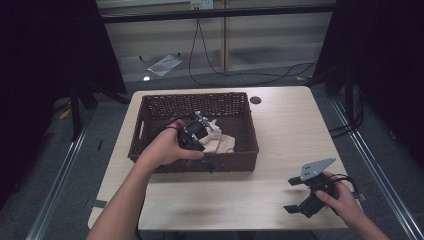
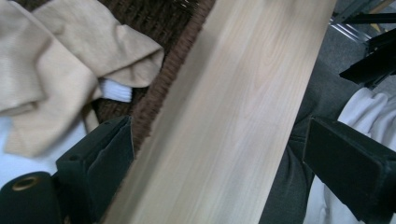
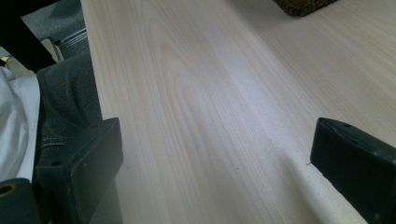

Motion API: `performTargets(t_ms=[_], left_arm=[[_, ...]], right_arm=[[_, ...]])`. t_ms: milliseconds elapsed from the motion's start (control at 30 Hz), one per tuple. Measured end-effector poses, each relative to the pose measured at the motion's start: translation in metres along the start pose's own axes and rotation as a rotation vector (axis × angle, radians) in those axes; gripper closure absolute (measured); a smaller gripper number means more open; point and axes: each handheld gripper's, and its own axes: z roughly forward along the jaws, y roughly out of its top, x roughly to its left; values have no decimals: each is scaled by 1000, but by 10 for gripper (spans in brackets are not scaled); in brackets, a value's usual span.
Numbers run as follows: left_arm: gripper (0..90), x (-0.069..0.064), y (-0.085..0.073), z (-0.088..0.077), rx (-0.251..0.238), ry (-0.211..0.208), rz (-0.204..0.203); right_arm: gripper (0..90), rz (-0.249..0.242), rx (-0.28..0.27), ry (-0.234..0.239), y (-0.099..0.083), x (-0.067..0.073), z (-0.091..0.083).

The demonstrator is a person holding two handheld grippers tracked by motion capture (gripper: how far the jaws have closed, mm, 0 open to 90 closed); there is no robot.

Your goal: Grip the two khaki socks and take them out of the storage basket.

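A pale, rectangular wood-grain worktop [image 1: 285,130] with rounded corners stands on a grey carpeted floor [image 1: 60,165] in a dim room, black drapes [image 1: 45,50] hanging at both sides and a pale wall panel [image 1: 270,35] beyond. A dark brown woven wicker basket [image 1: 150,107] sits on the left half of the worktop, holding a crumpled beige cloth [image 1: 222,142]; in the left gripper view the cloth lies over something white inside the basket. A small round black grommet [image 1: 256,100] is set in the worktop just beyond the basket's far right corner. Black cables [image 1: 200,50] drop from a wall outlet [image 1: 201,4] and trail across the floor, where a flat, shiny packet [image 1: 165,64] lies near the wall.

The person's left hand [image 1: 162,147] holds the left gripper [image 2: 215,172] over the basket's near edge, touching or just above the cloth; its jaws stand wide apart with nothing between them, framing the basket rim and the worktop's near strip. The right hand [image 1: 342,197] holds the right gripper [image 1: 295,209], grey three-cornered plate [image 1: 316,169] on top, low at the near right corner of the worktop, well apart from the basket; its jaws are likewise spread wide over bare wood
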Motion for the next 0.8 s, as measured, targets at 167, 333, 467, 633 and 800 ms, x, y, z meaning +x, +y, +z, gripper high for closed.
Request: performTargets(t_ms=[167, 333, 467, 633, 800], left_arm=[[84, 8, 8, -6, -7, 10, -28], [84, 14, 15, -10, -12, 24, -52], [84, 21, 21, -11, -14, 33, -69], [84, 30, 28, -12, -12, 46, -103], [84, 41, 34, -10, -14, 69, -134]], right_arm=[[25, -4, 1, -4, 0, 0, -1], [25, -7, 1, -9, 0, 0, -1], [25, -5, -6, -6, 0, 0, -2], [25, -5, -10, -3, 0, 0, -2], [25, -7, -12, -8, 1, -1, -3]])
